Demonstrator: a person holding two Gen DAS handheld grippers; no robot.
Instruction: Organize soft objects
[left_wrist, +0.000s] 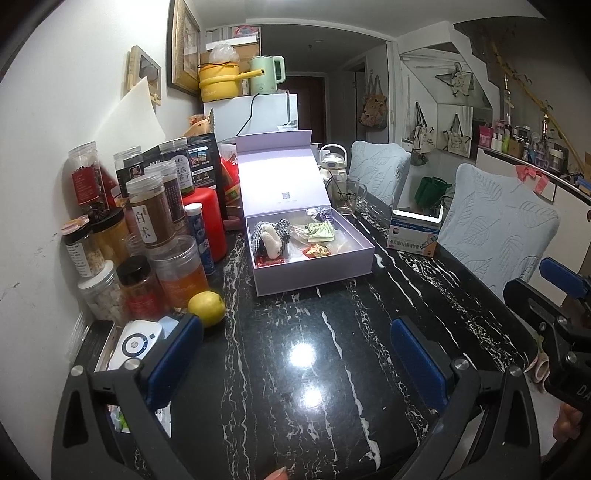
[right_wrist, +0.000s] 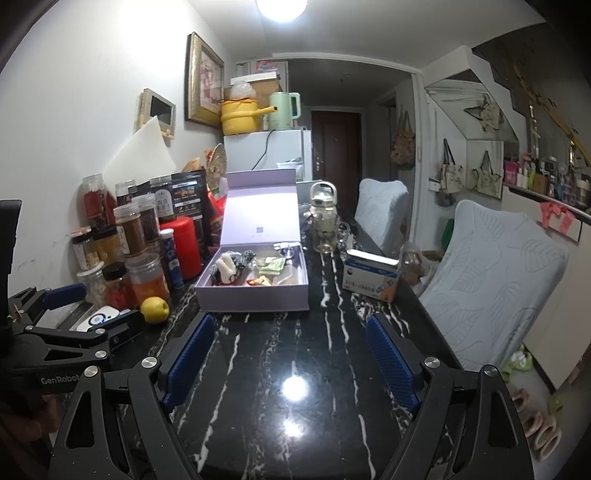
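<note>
An open lavender gift box (left_wrist: 314, 275) (right_wrist: 255, 295) stands on the black marble table (left_wrist: 295, 369) (right_wrist: 295, 369), its lid upright behind it. Inside lie a white and checked soft toy (left_wrist: 269, 238) (right_wrist: 229, 269), a green packet (left_wrist: 319, 232) (right_wrist: 275, 264) and small wrapped snacks. My left gripper (left_wrist: 295, 339) is open and empty over the table, short of the box. My right gripper (right_wrist: 291, 336) is open and empty too, also short of the box. The right gripper shows at the right edge of the left wrist view (left_wrist: 554, 295); the left one shows at the left of the right wrist view (right_wrist: 66, 314).
Several jars and canisters (left_wrist: 147, 229) (right_wrist: 129, 236) crowd the table's left side by the wall, with a lemon (left_wrist: 207, 308) (right_wrist: 155, 309) and a white device (left_wrist: 135, 343). A glass teapot (right_wrist: 323, 221), a mug (left_wrist: 347, 194) and a mask box (left_wrist: 413, 232) (right_wrist: 371, 277) stand further back. Two covered chairs (left_wrist: 495, 229) (right_wrist: 487, 266) line the right.
</note>
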